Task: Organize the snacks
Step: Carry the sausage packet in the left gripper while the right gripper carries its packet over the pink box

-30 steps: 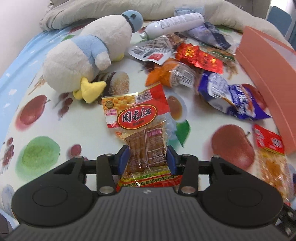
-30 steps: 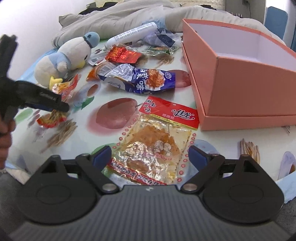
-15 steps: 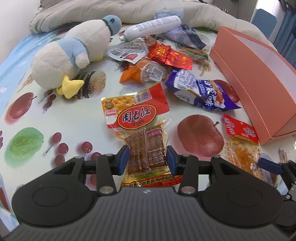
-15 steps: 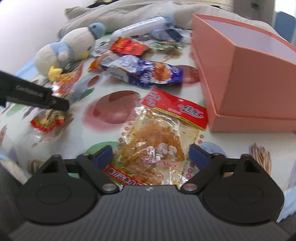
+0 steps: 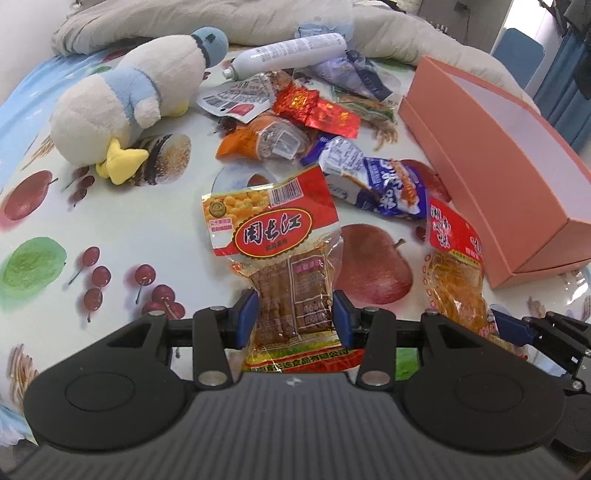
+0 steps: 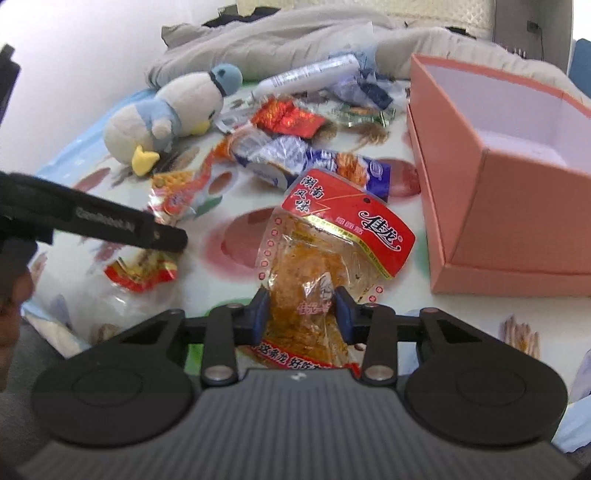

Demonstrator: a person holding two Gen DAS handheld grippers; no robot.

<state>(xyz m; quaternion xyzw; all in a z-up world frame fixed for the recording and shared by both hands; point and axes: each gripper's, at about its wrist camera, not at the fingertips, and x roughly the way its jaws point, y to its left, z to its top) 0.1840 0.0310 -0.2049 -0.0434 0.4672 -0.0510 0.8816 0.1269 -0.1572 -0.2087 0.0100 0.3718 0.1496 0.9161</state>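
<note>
My left gripper (image 5: 295,319) is shut on the lower part of a red-labelled dried tofu packet (image 5: 273,225), which hangs just above the fruit-print tablecloth. My right gripper (image 6: 301,314) has its jaws closing on a clear packet of orange spicy strips with a red header (image 6: 347,229); both pads press its crumpled lower half, and the header tilts up. That same packet (image 5: 454,280) shows at the right of the left wrist view. An open pink box (image 6: 517,206) (image 5: 498,166) stands to the right. The left tool's black finger (image 6: 122,227) crosses the right wrist view.
A plush penguin (image 5: 125,99) lies at the back left. Behind the held packets lie a blue-white packet (image 5: 376,181), an orange packet (image 5: 266,142), a red foil packet (image 5: 317,110) and a white tube (image 5: 291,55). A grey blanket (image 5: 388,33) borders the far edge.
The right jaws have closed from wide apart onto the orange strip packet, which now bends upward. The left gripper has drifted toward the pink box with its tofu packet.
</note>
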